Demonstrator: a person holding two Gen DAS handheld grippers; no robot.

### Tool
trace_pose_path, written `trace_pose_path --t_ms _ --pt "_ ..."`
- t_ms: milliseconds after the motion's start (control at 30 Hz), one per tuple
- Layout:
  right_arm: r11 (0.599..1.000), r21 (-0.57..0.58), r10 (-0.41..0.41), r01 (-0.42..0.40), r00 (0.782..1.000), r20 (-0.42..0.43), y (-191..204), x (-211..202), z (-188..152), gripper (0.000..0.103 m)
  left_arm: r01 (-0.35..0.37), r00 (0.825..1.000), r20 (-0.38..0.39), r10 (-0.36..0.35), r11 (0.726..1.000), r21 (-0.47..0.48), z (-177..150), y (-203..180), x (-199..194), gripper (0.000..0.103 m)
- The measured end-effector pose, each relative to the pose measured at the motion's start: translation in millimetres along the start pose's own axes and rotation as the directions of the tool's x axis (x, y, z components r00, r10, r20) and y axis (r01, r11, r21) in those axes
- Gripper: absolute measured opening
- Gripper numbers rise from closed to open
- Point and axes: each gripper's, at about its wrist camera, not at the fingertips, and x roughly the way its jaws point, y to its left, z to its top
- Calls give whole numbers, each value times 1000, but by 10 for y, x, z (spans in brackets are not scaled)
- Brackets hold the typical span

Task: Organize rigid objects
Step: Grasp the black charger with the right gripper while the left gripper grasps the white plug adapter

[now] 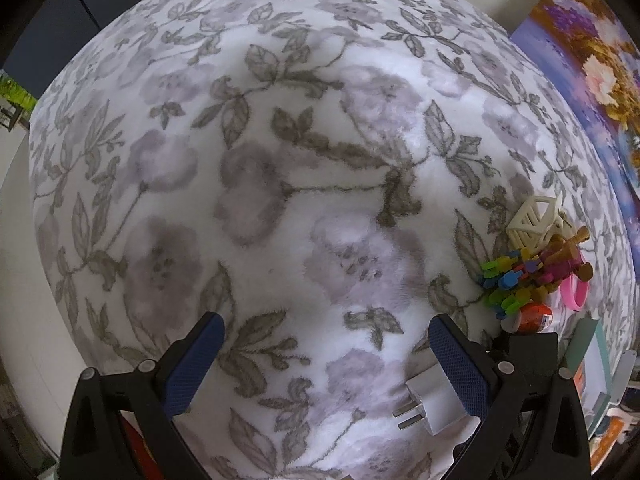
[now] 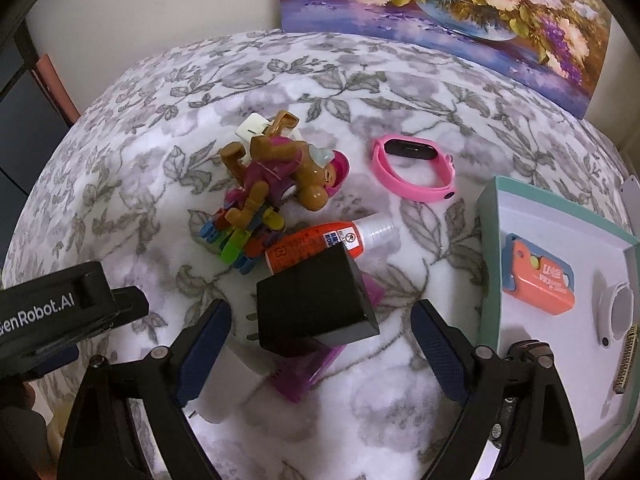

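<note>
Our right gripper hangs spread wide, grasping nothing, with the black cube lying between its fingers, tilted on a purple piece. Our left gripper is likewise released, the white plug against its right finger.

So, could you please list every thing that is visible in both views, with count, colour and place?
blanket: one, white with grey flowers, under everything
toy figure: one, brown and magenta, on the pile
building pieces: several, many colours, under the figure
glue bottle: one, orange, lying beside the pile
wristband: one, pink, apart on the blanket
black box: one, near the right tongs
white plug: one, by the left tongs
tray: one, teal rim, right edge
painting: one, floral, behind
left tongs: open
right tongs: open
</note>
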Motion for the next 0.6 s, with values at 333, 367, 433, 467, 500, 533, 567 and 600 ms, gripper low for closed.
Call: trace_pose_path --t_ms 333,367,433,467,500,533,567,600 --pt "999 21 29 -29 1000 -7 -104 -12 -18 61 16 1000 -23 -16 1000 8 -40 -20 34 103" --pt "999 27 30 -30 1000 -8 -119 -12 -16 61 17 1000 -24 -17 1000 10 -49 -40 36 103" --pt "999 40 30 -30 1000 -6 -166 -32 -16 61 23 999 -27 -23 1000 12 -80 -70 28 103" --pt "998 48 27 -27 1000 -4 -188 -44 -12 61 27 999 -29 -26 1000 13 -92 -92 27 103" --pt "998 56 27 -26 1000 -4 -218 -59 -10 61 29 999 -31 -29 999 13 -103 -136 30 103" --pt "998 61 28 -27 1000 -4 -241 -72 -10 61 33 999 -33 -33 999 15 -119 -148 29 103" --pt "997 68 28 -28 1000 -1 -275 -93 -10 61 35 999 -35 -35 999 18 -105 -155 3 103" --pt "997 74 27 -27 1000 0 -301 -105 -8 61 38 999 -36 -37 999 21 -114 -165 1 103"
